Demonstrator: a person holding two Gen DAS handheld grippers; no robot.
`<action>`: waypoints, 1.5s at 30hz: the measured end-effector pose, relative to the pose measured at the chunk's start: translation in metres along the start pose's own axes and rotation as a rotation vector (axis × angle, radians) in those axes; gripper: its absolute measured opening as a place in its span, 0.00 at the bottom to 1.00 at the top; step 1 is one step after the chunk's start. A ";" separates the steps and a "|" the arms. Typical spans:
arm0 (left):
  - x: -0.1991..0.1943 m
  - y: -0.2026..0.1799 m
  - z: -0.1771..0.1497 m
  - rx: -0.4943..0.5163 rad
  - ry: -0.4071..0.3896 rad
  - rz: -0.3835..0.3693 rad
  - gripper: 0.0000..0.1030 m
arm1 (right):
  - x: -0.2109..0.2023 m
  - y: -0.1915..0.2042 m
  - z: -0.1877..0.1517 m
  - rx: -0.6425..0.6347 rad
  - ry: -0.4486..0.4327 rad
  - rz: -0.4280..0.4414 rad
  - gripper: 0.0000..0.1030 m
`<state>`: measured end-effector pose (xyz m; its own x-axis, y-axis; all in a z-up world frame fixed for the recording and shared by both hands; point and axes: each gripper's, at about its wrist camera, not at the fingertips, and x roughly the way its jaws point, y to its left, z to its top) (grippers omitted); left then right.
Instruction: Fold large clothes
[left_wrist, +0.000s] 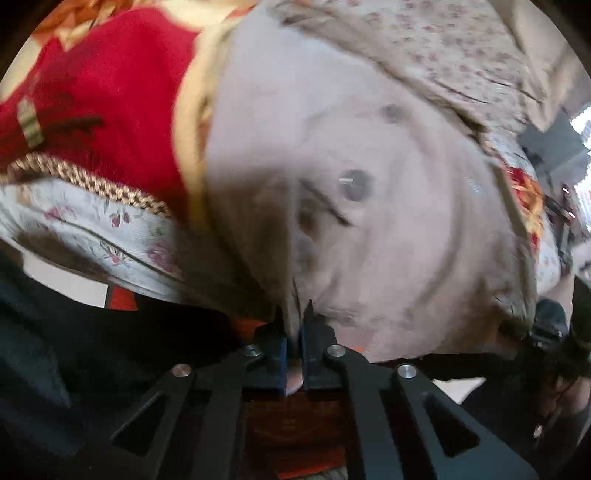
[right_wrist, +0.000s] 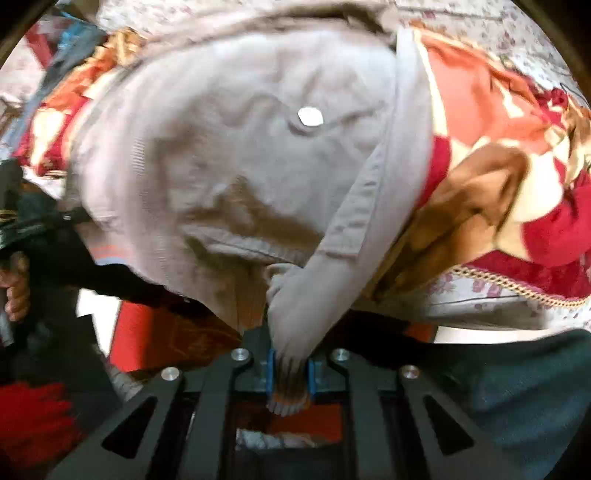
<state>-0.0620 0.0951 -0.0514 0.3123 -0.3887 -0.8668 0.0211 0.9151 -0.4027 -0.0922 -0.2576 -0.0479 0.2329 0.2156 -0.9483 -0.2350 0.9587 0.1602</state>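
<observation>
Mostly blurred, both views leave the grey garment hard to read; its far edges run out of frame, and which part each gripper holds is unclear. It lies over a red patterned blanket, draping toward both cameras. Both tools point steeply down. The left gripper is clamped on a thin fold, the right gripper on a thicker ribbed bunch.

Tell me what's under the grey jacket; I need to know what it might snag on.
Around the grey jacket, a red patterned blanket shows on a floral sheet. What lies directly beneath the jacket is covered.
</observation>
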 end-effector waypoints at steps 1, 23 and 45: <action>-0.010 -0.008 -0.003 0.026 -0.014 -0.009 0.00 | -0.013 -0.001 -0.003 -0.015 -0.015 0.029 0.12; -0.093 -0.040 0.236 0.175 -0.496 -0.027 0.00 | -0.109 -0.076 0.210 0.085 -0.770 0.133 0.10; 0.046 0.046 0.337 -0.073 -0.302 -0.067 0.44 | 0.043 -0.154 0.310 0.380 -0.533 0.267 0.40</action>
<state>0.2738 0.1553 -0.0105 0.5806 -0.3887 -0.7154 -0.0135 0.8739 -0.4859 0.2469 -0.3388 -0.0289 0.6662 0.4210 -0.6156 -0.0253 0.8377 0.5455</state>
